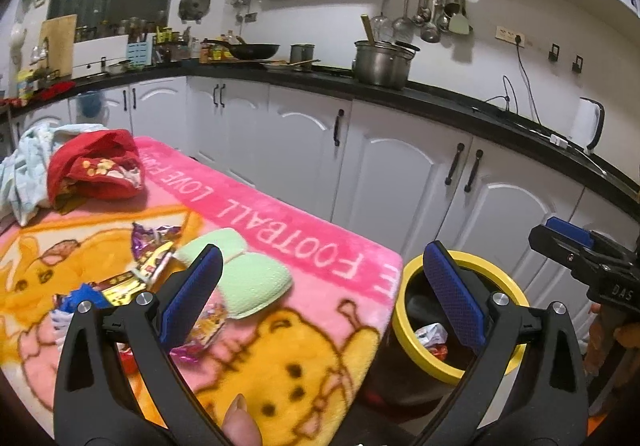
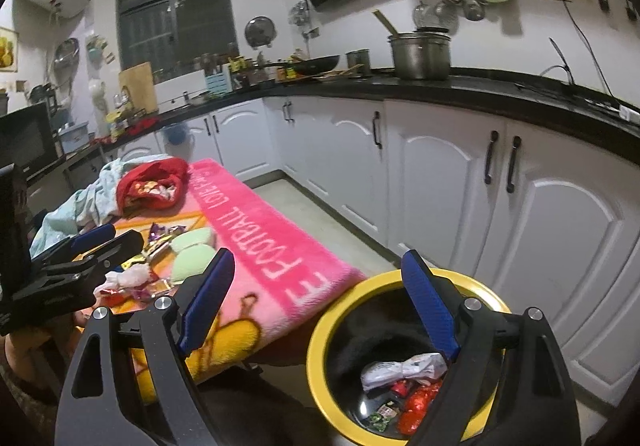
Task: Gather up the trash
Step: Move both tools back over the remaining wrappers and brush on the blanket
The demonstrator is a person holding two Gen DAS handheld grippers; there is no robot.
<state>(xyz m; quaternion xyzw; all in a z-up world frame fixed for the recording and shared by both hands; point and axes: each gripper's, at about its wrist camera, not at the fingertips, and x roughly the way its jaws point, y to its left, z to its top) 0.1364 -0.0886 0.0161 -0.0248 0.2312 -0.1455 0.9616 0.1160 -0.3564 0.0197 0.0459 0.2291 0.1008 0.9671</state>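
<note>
Hovering wide and empty, two tongs, left tongs (image 1: pixel 324 298) and right tongs (image 2: pixel 332 310), flank one yellow-rimmed bin (image 2: pixel 316 338).

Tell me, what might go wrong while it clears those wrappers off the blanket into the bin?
1. The wrappers lie against a green cloth, so the tongs may pinch cloth too.
2. The bin stands below the blanket's edge; a wrapper let go early could land on the floor.
3. Both tongs, left and right, work close together and could bump.

Each hand-held gripper (image 1: pixel 320 294) (image 2: pixel 324 310): black arms, blue textured pads, silver screws
</note>
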